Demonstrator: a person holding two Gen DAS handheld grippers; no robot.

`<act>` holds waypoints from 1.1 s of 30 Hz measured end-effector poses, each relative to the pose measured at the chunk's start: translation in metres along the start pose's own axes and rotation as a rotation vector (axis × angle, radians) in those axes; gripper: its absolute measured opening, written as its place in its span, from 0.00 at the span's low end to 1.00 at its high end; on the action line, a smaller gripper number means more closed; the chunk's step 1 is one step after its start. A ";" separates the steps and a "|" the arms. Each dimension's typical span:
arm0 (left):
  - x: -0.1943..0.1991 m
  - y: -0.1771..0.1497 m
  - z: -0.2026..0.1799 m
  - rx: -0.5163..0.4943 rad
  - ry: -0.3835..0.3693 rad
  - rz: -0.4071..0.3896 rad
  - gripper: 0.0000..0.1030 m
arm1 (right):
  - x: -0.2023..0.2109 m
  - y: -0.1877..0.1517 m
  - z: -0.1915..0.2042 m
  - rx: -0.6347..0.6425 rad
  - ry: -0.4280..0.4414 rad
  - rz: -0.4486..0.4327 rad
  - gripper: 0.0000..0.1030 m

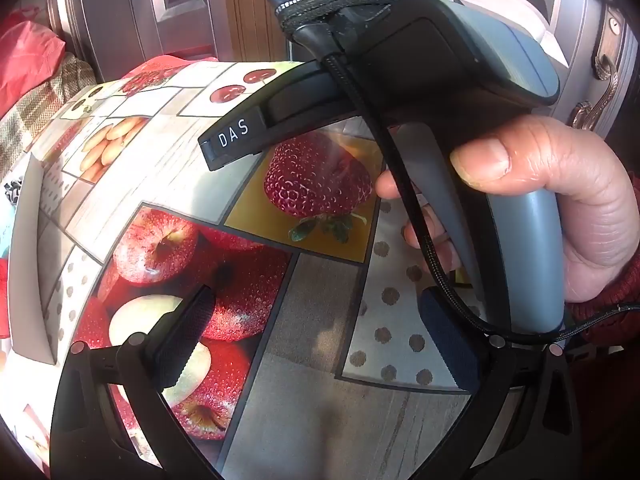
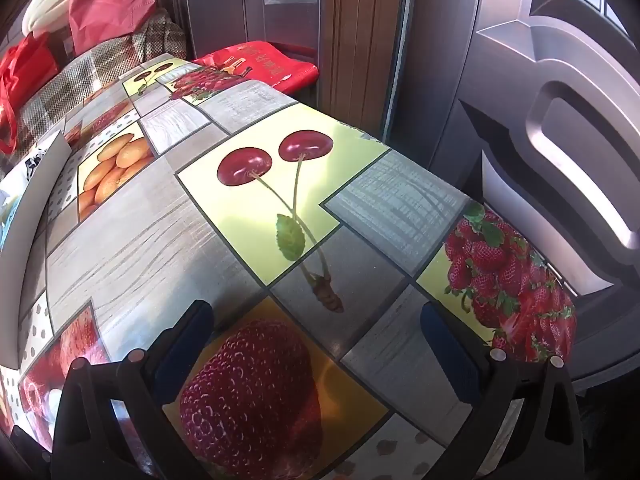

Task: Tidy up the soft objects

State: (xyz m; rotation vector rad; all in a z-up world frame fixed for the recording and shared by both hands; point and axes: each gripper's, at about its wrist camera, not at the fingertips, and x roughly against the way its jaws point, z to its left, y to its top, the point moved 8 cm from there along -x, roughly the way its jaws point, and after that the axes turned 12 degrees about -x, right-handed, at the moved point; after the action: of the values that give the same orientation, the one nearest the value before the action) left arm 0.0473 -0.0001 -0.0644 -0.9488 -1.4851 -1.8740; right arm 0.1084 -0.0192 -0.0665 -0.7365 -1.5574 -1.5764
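A fruit-print tablecloth [image 2: 256, 200] covers the table under both grippers. My left gripper [image 1: 316, 340] is open over a printed apple and a grey patch, with nothing between its fingers. My right gripper [image 2: 320, 352] is open above a printed strawberry and holds nothing. In the left wrist view a hand [image 1: 560, 200] grips the right gripper's handle, and one of its fingers [image 1: 232, 136] is marked DAS. Soft things lie beyond the table's far left edge: a plaid cloth [image 2: 100, 68], a red fabric bag [image 2: 108, 4], a red plastic bag [image 2: 24, 76] and a flat red bag [image 2: 260, 64].
A white-walled box [image 2: 48, 168] stands at the table's left edge. A metal door [image 2: 560, 100] rises close beyond the right edge, and its ornate handle [image 1: 600, 80] shows in the left wrist view. The tablecloth hangs over the far right corner.
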 end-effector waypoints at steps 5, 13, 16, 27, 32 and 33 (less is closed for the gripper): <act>0.000 0.000 0.000 0.005 -0.006 -0.004 0.99 | 0.000 0.000 0.000 0.000 -0.002 0.000 1.00; 0.000 0.000 0.000 0.005 -0.006 -0.005 0.99 | 0.000 0.000 0.000 0.002 -0.003 -0.002 1.00; 0.000 0.000 0.000 0.005 -0.006 -0.004 1.00 | 0.000 0.000 0.000 0.003 -0.004 -0.002 1.00; 0.000 0.000 0.000 0.005 -0.006 -0.005 0.99 | 0.000 0.000 0.000 0.003 -0.003 -0.002 1.00; 0.000 0.000 0.000 0.005 -0.006 -0.005 0.99 | -0.002 -0.001 -0.002 0.002 -0.004 -0.002 1.00; 0.000 0.000 0.000 0.005 -0.006 -0.005 0.99 | -0.002 0.000 -0.001 0.001 -0.004 -0.002 1.00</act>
State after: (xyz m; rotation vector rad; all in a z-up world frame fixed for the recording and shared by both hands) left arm 0.0475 -0.0004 -0.0643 -0.9500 -1.4961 -1.8716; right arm 0.1098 -0.0203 -0.0687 -0.7381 -1.5621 -1.5770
